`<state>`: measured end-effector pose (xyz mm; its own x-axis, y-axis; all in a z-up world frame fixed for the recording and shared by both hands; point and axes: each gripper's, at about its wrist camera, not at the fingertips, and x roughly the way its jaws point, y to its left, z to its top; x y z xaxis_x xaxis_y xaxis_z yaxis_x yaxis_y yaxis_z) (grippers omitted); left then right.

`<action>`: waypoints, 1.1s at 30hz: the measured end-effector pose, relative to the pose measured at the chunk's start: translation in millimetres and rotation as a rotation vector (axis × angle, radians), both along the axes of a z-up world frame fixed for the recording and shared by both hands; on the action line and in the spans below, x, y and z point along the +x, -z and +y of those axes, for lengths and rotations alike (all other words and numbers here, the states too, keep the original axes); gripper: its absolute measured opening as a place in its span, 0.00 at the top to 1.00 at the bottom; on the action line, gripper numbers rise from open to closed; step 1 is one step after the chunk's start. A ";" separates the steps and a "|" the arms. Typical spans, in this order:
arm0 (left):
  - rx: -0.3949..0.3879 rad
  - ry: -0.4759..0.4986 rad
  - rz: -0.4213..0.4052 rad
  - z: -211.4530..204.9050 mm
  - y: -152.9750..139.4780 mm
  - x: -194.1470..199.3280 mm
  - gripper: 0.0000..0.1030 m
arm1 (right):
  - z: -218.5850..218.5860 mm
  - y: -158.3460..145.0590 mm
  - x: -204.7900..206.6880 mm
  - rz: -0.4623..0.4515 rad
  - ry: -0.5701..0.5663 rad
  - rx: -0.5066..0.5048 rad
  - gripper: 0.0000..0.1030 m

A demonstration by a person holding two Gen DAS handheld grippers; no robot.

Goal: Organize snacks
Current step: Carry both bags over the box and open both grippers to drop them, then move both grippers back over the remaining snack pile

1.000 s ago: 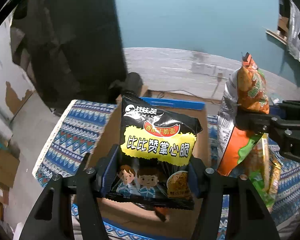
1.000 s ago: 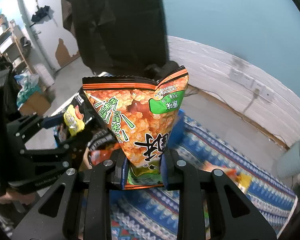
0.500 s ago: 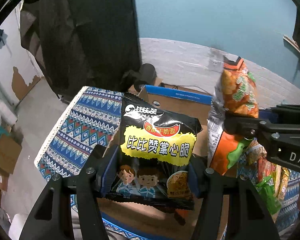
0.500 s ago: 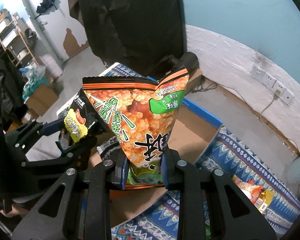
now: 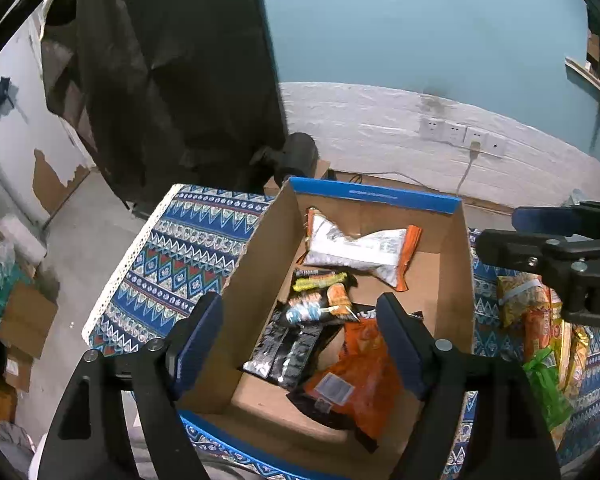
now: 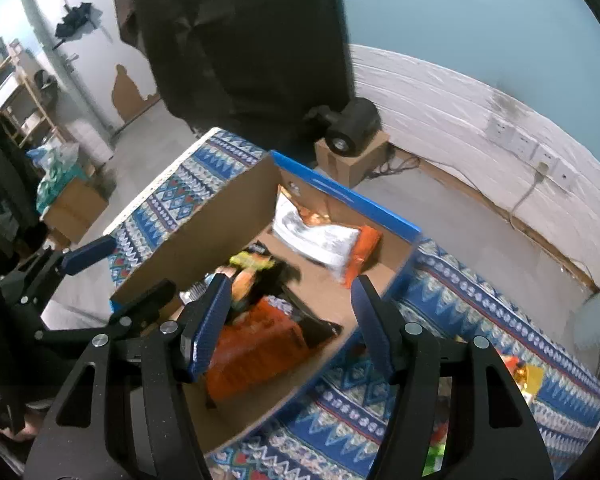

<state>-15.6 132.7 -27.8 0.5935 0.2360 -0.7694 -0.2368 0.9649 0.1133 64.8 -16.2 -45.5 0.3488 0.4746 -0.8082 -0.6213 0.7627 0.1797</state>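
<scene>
Both tongs hang over the cardboard box [image 5: 452,276] with their jaws spread and nothing between them: the left gripper [image 5: 300,332] sits above the near end of the box, and the right gripper [image 6: 292,316] is above its right side, showing in the left wrist view as a dark arm coming in from the right. That box, brown with a blue rim, stands on a blue patterned cloth [image 5: 188,256] that covers the table. Inside the box, a white and orange bag [image 5: 356,248] lies at the far end, print side down. An orange bag [image 5: 356,376] lies at the near end, partly over a black packet [image 5: 284,352]. Between these lies a small black packet with yellow lettering [image 5: 320,280], crumpled, touching the packs around it. Outside the box, on the cloth to the right, a pile of loose snacks [image 5: 540,336] in yellow, orange and green wrappers waits near the box wall.
</scene>
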 end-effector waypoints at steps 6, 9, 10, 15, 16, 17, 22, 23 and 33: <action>0.002 0.046 -0.004 -22.4 -7.7 -1.2 0.22 | -31.6 -5.4 -6.0 -0.002 0.038 -0.018 0.38; 0.006 0.068 -0.010 -35.3 -12.3 -1.2 0.22 | -52.3 -8.1 -9.0 -0.003 0.063 -0.025 0.38; 0.005 0.076 -0.012 -38.9 -13.4 -1.4 0.22 | -59.1 -8.9 -10.7 -0.005 0.072 -0.028 0.38; -0.016 0.127 -0.003 -62.7 -14.7 -2.0 0.22 | -98.8 -7.9 -20.6 0.001 0.129 -0.047 0.38; -0.024 0.138 0.002 -67.5 -14.2 -1.7 0.22 | -106.7 -7.0 -22.4 0.005 0.143 -0.051 0.38; -0.032 0.151 0.009 -73.4 -13.3 -0.6 0.22 | -112.9 -6.3 -24.3 0.009 0.154 -0.054 0.38; -0.052 0.221 0.044 -105.0 -6.7 0.9 0.22 | -156.7 1.3 -36.1 0.033 0.231 -0.067 0.37; -0.055 0.234 0.054 -112.5 -4.2 1.1 0.22 | -167.2 4.1 -38.8 0.042 0.254 -0.071 0.36; -0.091 0.341 0.185 -179.5 32.2 3.3 0.22 | -242.5 50.9 -66.2 0.137 0.438 -0.145 0.35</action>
<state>-12.3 -46.7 -60.0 0.4756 -0.0247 -0.8793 0.1157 0.9927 0.0347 -1.3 -258.7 -96.5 0.3765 0.1857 -0.9076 -0.2139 0.9707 0.1098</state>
